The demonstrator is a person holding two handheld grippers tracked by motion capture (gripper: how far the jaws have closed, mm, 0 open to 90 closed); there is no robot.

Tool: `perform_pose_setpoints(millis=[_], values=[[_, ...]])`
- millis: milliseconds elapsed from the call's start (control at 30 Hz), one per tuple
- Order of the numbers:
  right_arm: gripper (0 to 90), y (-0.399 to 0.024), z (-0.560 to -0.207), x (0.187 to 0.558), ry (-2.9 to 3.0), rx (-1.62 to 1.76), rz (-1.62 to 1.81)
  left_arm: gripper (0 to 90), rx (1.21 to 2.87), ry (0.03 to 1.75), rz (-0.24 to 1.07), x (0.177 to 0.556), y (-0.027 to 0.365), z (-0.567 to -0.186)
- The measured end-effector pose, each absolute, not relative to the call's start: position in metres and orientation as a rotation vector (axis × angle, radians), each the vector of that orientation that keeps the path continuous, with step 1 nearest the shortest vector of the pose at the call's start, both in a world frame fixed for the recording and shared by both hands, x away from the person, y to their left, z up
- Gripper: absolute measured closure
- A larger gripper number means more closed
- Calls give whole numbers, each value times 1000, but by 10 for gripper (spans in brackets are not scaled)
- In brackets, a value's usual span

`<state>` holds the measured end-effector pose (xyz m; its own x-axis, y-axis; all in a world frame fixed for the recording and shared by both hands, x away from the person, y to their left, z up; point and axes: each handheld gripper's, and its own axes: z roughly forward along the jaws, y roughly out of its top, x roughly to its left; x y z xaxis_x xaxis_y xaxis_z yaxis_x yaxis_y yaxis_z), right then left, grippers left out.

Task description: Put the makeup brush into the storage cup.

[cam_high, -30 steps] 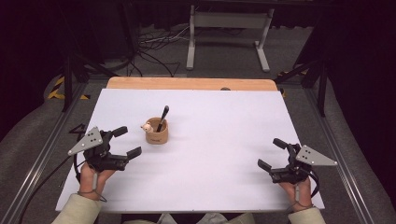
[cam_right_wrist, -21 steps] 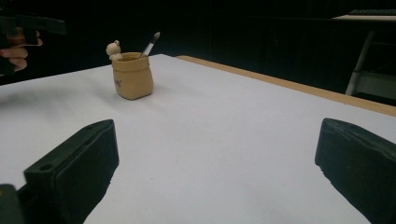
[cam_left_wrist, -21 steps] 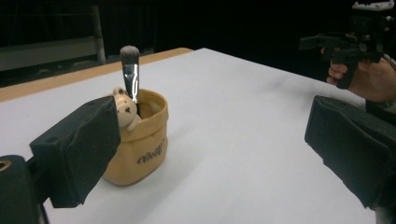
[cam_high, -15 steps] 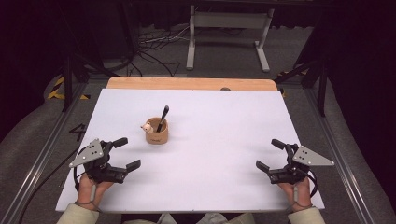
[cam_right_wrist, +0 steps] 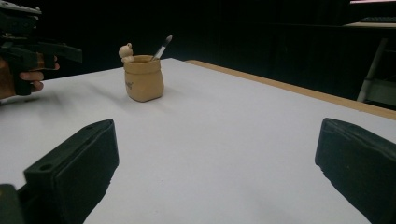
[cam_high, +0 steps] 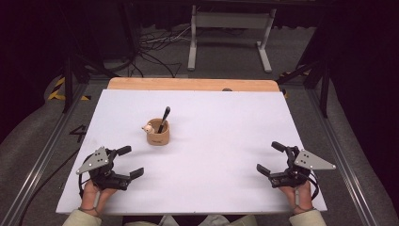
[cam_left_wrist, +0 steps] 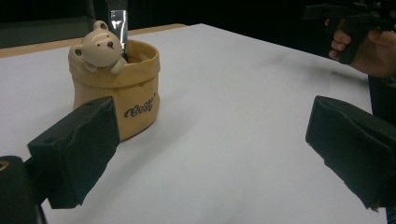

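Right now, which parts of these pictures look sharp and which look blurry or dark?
High view: white table evenly lit, surroundings dark. Left gripper view: bear pot fairly sharp, the left hand-held gripper has soft near jaws, the pen catches glare. Right gripper view: the pot is small but clear, the background black.

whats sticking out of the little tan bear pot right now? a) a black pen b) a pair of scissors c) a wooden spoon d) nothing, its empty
a: a slim black pen leans up out of the tan bear pot on the white table, while both claws sit open and apart from it.
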<state>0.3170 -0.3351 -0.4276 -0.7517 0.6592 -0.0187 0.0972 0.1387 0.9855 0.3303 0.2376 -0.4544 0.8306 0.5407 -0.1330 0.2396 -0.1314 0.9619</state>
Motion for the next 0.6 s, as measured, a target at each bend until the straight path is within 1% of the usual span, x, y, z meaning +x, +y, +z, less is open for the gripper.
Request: perform_pose_setpoints(millis=[600], values=[[0,-324,-446,321,2015,717,1699,17,1733,650,244,329,228,-467]])
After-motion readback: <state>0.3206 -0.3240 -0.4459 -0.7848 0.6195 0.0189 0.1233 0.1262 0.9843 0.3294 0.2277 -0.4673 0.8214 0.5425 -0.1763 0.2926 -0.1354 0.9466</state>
